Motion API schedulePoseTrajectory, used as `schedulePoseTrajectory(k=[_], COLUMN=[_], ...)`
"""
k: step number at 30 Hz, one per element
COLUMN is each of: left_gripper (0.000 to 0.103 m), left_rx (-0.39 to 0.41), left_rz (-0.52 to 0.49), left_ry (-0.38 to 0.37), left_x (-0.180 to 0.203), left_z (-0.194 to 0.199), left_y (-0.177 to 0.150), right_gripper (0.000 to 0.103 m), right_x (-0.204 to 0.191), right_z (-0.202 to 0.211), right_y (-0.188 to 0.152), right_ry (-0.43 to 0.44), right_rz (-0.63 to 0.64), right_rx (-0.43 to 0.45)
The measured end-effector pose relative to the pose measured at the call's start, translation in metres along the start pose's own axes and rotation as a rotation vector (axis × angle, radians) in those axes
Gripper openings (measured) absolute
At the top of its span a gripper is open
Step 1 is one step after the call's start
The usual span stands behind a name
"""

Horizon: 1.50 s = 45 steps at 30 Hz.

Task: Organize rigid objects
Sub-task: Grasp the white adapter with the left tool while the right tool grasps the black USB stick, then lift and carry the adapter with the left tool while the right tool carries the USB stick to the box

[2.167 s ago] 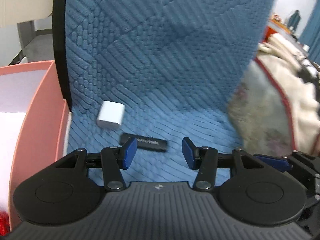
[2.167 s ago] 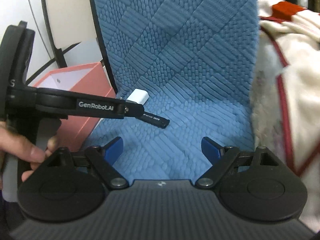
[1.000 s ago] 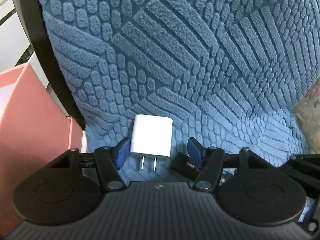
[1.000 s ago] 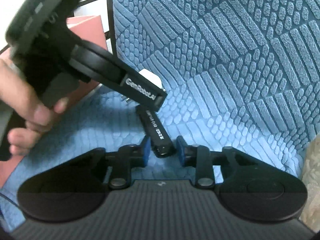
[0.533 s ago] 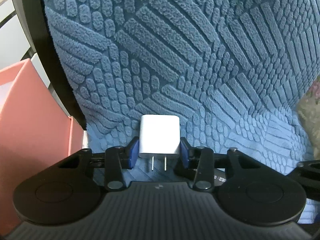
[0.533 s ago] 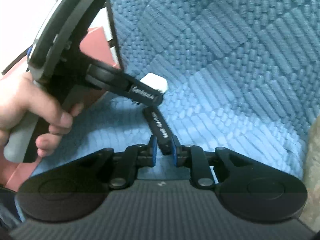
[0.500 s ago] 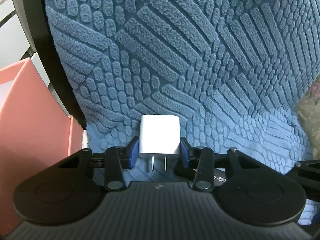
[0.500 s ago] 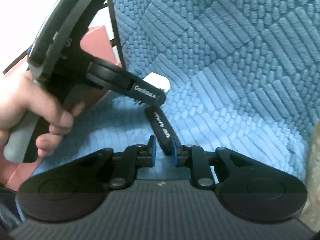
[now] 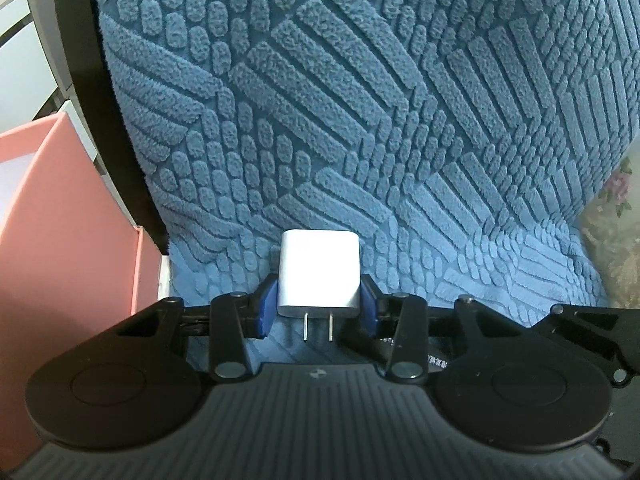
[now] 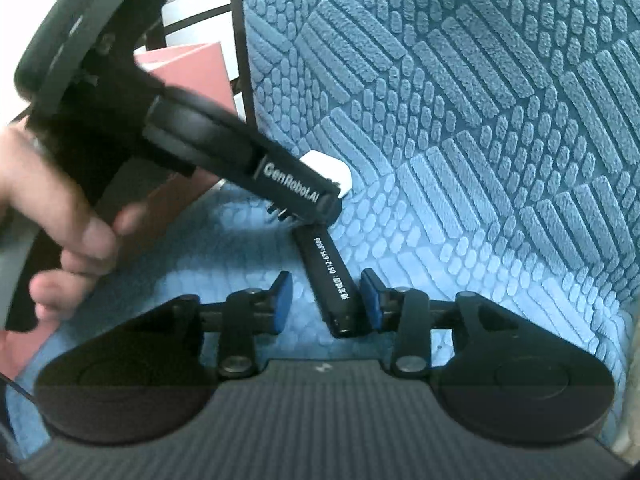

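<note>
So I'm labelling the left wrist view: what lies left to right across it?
Pink box → black chair frame → white charger → floral fabric.

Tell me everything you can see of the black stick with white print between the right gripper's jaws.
The black stick is a slim, flat bar of matte, plastic-looking material, with a line of white characters and digits along its top face. It lies on the blue textured cover, angled, with its far end under the left gripper's tip. The right gripper is opening: one pad is near its side, the other stands clear.
</note>
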<state>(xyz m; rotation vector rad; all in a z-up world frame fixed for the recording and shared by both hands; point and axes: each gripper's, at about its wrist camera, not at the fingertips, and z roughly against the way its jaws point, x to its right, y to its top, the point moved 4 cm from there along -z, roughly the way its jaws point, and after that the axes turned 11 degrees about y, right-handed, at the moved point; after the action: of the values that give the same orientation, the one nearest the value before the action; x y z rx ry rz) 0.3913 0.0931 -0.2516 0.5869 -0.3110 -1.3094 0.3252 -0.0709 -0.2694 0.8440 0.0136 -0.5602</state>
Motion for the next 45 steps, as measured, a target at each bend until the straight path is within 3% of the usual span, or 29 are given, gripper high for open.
schedulePoseTrajectory(k=[2, 11, 20, 32, 45], left_gripper=[0.048, 0.048, 0.048, 0.048, 0.048], left_rx=[-0.001, -0.004, -0.018, -0.048, -0.105], left_rz=[0.000, 0.040, 0.072, 0.077, 0.132], left_ry=[-0.003, -0.009, -0.058, -0.088, -0.123], left_x=[0.001, 0.007, 0.011, 0.022, -0.006], left_z=[0.001, 0.006, 0.031, 0.063, 0.098], left_y=[0.000, -0.010, -0.040, -0.083, -0.149], right_gripper=[0.029, 0.027, 0.027, 0.027, 0.026], right_x=[0.001, -0.004, -0.006, -0.048, -0.111], right_z=[-0.005, 0.017, 0.037, 0.082, 0.110], right_y=[0.000, -0.001, -0.022, -0.061, -0.082], right_ry=[-0.015, -0.018, -0.134, -0.246, -0.262], right_rz=[0.007, -0.076, -0.255, -0.470, -0.472], right_rx=[-0.023, -0.066, -0.145, -0.089, -0.065])
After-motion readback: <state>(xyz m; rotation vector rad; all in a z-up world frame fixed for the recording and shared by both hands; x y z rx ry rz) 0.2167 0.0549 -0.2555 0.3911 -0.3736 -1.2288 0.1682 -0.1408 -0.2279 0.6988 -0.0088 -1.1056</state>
